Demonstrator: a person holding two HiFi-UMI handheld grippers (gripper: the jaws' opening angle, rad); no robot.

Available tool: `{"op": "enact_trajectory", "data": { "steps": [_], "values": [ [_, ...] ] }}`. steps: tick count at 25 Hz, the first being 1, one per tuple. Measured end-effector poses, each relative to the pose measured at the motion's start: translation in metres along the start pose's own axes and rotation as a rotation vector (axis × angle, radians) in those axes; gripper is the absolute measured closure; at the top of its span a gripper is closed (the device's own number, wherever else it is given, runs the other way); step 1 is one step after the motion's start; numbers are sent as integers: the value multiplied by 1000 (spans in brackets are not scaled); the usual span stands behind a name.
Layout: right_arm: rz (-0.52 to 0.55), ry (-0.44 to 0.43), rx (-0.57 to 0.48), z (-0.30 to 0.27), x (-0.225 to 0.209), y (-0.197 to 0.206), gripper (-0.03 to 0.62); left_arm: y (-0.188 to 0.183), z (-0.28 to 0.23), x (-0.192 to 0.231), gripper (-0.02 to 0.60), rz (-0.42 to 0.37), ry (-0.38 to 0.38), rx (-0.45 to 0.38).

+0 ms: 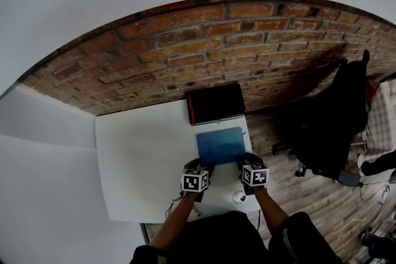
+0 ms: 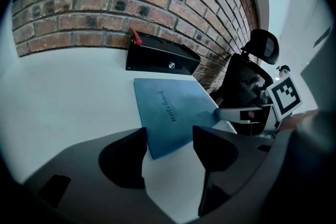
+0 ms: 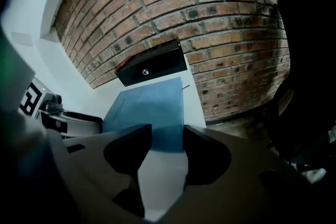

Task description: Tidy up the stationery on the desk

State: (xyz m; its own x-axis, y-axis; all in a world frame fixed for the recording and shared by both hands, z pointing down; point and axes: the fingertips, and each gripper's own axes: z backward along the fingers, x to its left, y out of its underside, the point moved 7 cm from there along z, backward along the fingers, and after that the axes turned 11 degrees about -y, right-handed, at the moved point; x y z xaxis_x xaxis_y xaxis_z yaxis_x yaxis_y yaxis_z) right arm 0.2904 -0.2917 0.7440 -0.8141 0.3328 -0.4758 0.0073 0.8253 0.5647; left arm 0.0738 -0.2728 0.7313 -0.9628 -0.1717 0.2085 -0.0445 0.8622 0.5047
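Observation:
A blue notebook (image 1: 219, 145) lies flat near the right edge of the white desk (image 1: 142, 157). Behind it, against the brick wall, rests a black case (image 1: 215, 103) with a red edge. My left gripper (image 1: 199, 165) stands open at the notebook's near left corner. My right gripper (image 1: 247, 160) stands open at its near right corner. In the left gripper view the notebook (image 2: 173, 112) has its corner just ahead of the gap (image 2: 169, 148), and the black case (image 2: 160, 58) is beyond. In the right gripper view the notebook (image 3: 149, 108) reaches the open jaws' gap (image 3: 167, 148), below the case (image 3: 152, 65).
A small round white object (image 1: 239, 196) sits at the desk's near edge by my right arm. A black office chair (image 1: 334, 123) stands on the wooden floor to the right. The desk's right edge runs close beside the notebook. The brick wall (image 1: 204, 40) backs the desk.

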Motion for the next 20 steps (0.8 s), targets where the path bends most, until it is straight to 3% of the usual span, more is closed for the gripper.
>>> {"op": "enact_trajectory", "data": {
  "steps": [10,20],
  "values": [
    [-33,4,55,7,31,12,411,4,9,17,301,-32,41,6],
    [-57,-26,96,-3,89,54,411,19,30,67,301,-28,6,7]
  ]
}}
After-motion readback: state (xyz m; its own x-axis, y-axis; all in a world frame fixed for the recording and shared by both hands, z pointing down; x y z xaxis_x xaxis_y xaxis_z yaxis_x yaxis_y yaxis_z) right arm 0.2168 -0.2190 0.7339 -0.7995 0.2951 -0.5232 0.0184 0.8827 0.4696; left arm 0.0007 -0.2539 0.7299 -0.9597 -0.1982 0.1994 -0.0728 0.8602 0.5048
